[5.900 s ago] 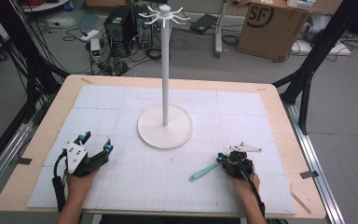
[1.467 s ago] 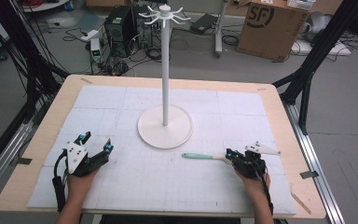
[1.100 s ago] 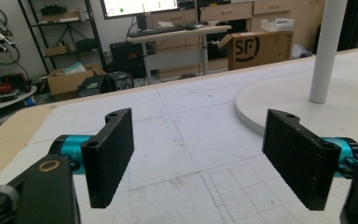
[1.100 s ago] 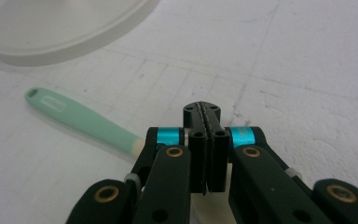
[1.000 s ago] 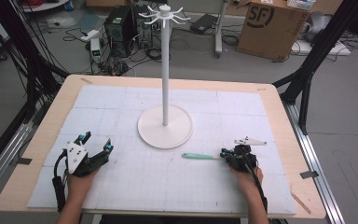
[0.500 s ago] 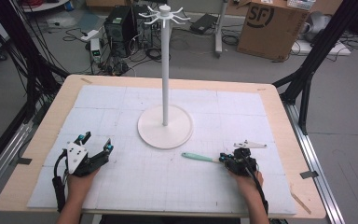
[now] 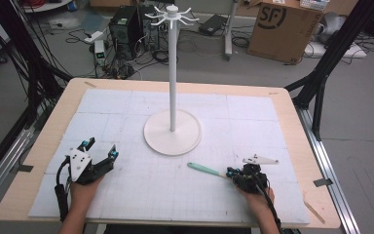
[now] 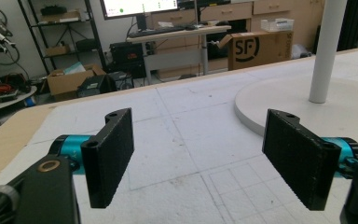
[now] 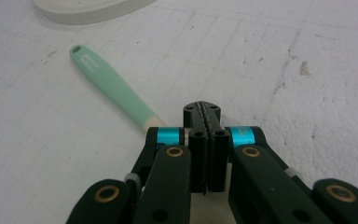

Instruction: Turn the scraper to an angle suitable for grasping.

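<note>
The right gripper (image 7: 233, 172), apparently clamped on the spatula (image 7: 205, 169), has swung its handle back toward the stand (image 7: 172, 132); the left gripper (image 7: 100, 149) idles wide open.

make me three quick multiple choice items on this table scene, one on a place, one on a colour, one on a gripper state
1. Where does the spatula's handle lie?
A. on top of the stand's round base
B. on the mat, in front of the base
C. hung on the hooks at the top of the stand

2. What colour is that handle?
A. red
B. black
C. mint green

3. How do the jaws of the left gripper stand?
A. wide apart with nothing between them
C. closed on the pole
B. closed on a cloth

Answers: 1 B, the high view shows it flat on the mat short of the white stand. 2 C, the right gripper view shows a pale green handle. 3 A, the left gripper view shows bare mat between the two pads.
</note>
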`<state>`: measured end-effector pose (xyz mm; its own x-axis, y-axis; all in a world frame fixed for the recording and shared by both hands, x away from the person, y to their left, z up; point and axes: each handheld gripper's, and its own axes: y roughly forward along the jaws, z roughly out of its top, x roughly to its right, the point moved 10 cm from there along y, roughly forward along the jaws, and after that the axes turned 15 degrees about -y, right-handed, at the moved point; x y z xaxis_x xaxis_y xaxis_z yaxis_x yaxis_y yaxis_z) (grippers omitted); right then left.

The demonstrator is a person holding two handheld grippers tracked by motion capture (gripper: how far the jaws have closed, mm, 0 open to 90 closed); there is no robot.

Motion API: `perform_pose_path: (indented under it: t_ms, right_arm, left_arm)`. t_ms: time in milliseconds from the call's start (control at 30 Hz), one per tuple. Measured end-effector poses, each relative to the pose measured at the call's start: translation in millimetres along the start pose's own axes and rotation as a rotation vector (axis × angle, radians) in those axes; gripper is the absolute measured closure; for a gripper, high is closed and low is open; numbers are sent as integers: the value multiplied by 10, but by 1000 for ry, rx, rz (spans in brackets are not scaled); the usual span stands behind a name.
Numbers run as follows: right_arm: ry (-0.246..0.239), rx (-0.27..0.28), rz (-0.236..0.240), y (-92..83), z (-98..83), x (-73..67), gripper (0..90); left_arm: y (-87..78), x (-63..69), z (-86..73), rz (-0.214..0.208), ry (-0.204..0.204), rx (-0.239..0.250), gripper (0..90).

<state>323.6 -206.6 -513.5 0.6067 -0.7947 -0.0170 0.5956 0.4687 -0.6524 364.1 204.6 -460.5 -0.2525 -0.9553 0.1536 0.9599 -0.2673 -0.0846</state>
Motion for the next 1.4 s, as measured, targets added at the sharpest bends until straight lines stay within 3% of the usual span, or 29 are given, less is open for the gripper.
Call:
perform_pose_path:
  t_ms: [267,333,400,567,633,700,767,900,967,1100,1400]
  right_arm:
    - [-6,8,12,-27,10,-72,900]
    - [-14,40,-10,-53,52,-46,900]
    - [-21,106,-32,-100,118,4,890]
    - [9,258,-194,-262,194,301,706]
    - [28,283,-255,-313,180,424,589]
    - [50,283,-322,-344,139,553,410]
    - [70,307,-364,-375,113,639,366]
    - [64,367,-439,-457,123,751,244]
    - [12,387,-503,-512,141,784,194]
    - [-23,407,-501,-507,143,759,199]
    - [-49,425,-509,-521,149,731,200]
  left_arm:
    - [0,-1,0,-1,0,-1,255]
    - [-1,-1,-1,-1,-1,-2,255]
    - [-1,0,-1,-1,0,-2,255]
    - [-2,-1,-1,-1,1,-2,253]
    - [-2,-1,0,0,2,-1,252]
    - [-2,-1,-1,0,1,-1,252]
    - [-2,-1,0,0,1,-1,252]
    - [-2,-1,-1,0,1,-2,251]
    - [-2,-1,0,0,1,-1,251]
    - [-1,0,1,0,1,1,251]
    - [-2,4,0,-1,4,1,249]
